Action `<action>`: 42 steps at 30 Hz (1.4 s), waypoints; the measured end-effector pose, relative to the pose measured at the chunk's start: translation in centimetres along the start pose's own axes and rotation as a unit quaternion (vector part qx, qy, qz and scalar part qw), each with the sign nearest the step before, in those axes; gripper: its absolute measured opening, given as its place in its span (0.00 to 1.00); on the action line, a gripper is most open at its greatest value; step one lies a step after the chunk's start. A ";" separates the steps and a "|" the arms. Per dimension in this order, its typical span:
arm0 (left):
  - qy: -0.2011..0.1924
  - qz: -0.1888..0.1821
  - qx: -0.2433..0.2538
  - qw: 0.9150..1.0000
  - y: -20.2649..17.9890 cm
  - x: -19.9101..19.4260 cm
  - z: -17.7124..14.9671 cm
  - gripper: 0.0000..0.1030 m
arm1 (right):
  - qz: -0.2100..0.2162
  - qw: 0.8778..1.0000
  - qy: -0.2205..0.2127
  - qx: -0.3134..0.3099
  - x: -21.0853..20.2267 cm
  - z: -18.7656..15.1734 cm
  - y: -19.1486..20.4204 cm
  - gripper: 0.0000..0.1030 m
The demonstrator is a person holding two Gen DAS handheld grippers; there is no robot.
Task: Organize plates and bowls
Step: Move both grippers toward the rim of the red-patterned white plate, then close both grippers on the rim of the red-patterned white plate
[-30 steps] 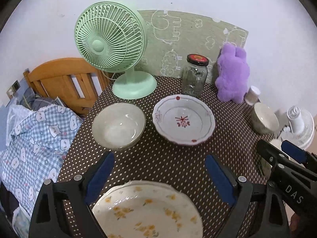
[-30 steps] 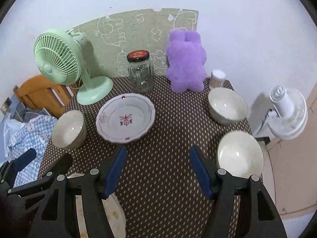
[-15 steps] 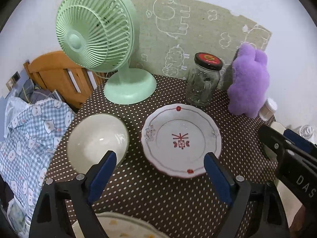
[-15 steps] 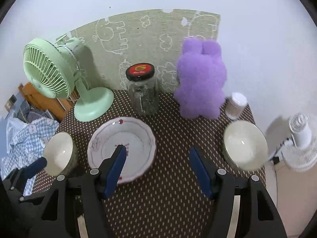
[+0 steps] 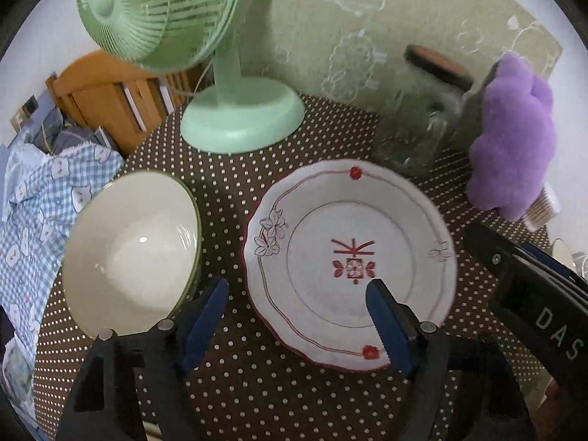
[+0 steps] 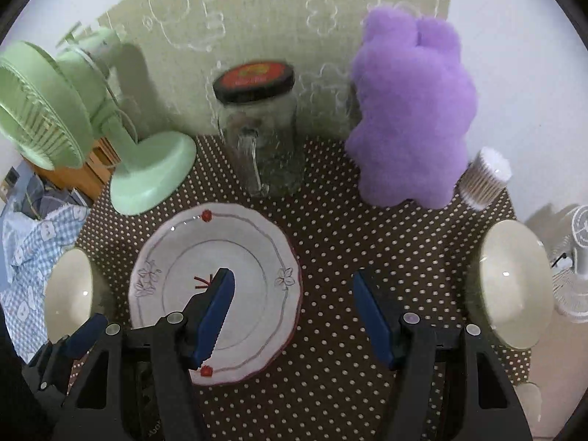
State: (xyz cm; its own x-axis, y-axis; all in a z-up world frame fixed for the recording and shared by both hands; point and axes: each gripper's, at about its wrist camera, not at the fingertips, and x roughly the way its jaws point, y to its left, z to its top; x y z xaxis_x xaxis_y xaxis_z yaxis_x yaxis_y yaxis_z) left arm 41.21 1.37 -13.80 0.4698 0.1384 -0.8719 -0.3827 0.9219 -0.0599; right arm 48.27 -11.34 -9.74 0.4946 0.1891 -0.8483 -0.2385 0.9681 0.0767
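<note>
Plate [image 5: 349, 264] with red trim sits mid-bench [image 5: 257, 389] on the dotted brown cloth, flat, nothing on it. Left tongs [image 5: 297, 312] straddle its near-left rim: left finger over bare cloth between bowl and plate, right finger over the plate's inner ring. Jaws have just been closing but stand apart, pads not pressing on anything. Right tongs [image 6: 294, 305] are open too, jaws apart: left finger over the plate centre, right finger over bare cloth off the plate's right edge. Contact with the plate can't be told from either view.

Left bowl [image 5: 132, 253], cream, sits just beside the plate near the bench's left edge. Right bowl [image 6: 514, 283], also cream, sits well apart at the right edge.

Back row, left to right: green fan [image 5: 205, 73], jar [image 6: 257, 125] with dark lid, purple plush [image 6: 411, 110], small cotton-swab tub [image 6: 481, 176].
</note>
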 end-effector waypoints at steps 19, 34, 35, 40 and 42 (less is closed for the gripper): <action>0.014 0.031 0.006 0.999 -0.7 3.0 -0.7 0.63 | -0.009 0.997 0.077 0.006 7.6 -1.7 0.7 0.42; 0.031 0.022 0.043 0.998 -0.9 2.1 -2.5 0.51 | -0.023 0.995 0.093 0.001 5.2 -4.3 0.2 0.31; 0.034 0.019 0.047 0.998 -1.0 2.0 -2.8 0.51 | -0.024 0.995 0.097 0.002 4.8 -4.7 -0.1 0.31; 0.044 0.003 0.056 0.997 -1.2 1.3 -3.8 0.51 | -0.020 0.993 0.113 0.017 3.4 -6.9 -1.1 0.31; 0.050 -0.009 0.048 0.998 -0.9 1.2 -3.7 0.51 | -0.019 0.993 0.117 0.025 2.8 -7.7 -1.3 0.31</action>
State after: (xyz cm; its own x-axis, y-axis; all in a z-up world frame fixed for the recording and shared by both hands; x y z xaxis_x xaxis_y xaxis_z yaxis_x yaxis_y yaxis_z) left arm 39.21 -0.64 -16.59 0.3926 0.0896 -0.9153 -0.2953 0.9548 -0.0332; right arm 43.58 -13.36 -16.24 0.2937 0.1155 -0.9489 -0.1784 0.9819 0.0643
